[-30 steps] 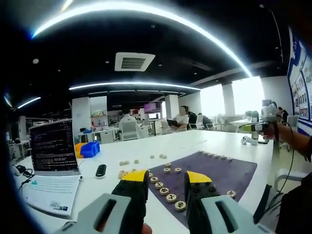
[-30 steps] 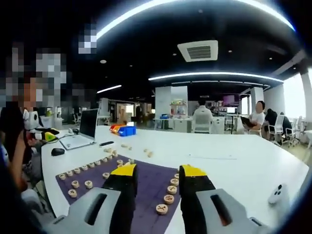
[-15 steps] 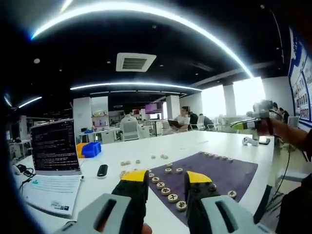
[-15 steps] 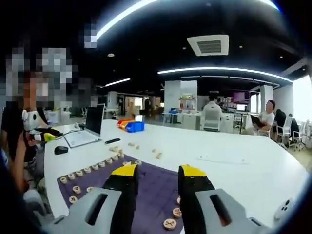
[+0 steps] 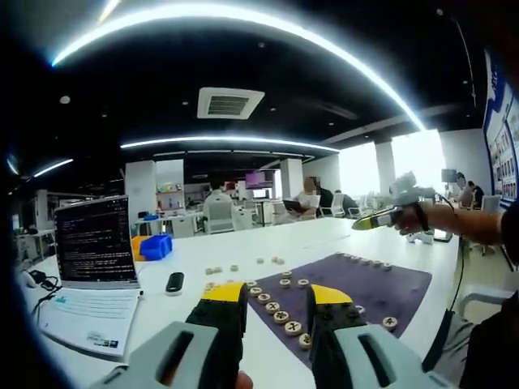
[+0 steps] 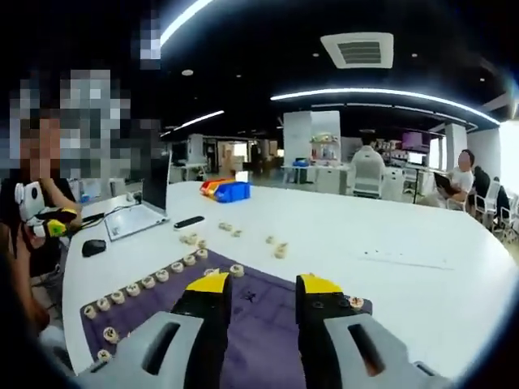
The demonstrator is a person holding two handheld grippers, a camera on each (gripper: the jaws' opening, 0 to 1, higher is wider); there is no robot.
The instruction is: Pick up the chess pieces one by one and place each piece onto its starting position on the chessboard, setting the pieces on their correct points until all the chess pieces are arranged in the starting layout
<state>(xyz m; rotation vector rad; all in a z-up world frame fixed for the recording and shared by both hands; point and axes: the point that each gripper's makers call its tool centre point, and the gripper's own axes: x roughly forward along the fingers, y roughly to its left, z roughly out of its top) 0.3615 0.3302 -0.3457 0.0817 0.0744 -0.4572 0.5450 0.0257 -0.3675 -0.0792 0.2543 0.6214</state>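
Note:
In the left gripper view, my left gripper hangs open above the near edge of the purple chessboard mat, with nothing between its jaws. A row of round wooden chess pieces runs along that edge, and another row lines the far side. Loose pieces lie on the white table. The right gripper, held by a hand, hovers past the mat at right. In the right gripper view, my right gripper is open and empty over the mat; a piece row lines its left edge.
An open laptop on papers stands left, with a blue bin and a black remote beside it. In the right gripper view, loose pieces, a mouse and a blue bin dot the table. Seated people work at the back.
The right gripper has swung leftward and forward, over the mat's far part. The left gripper has barely moved. Both have stayed open and empty.

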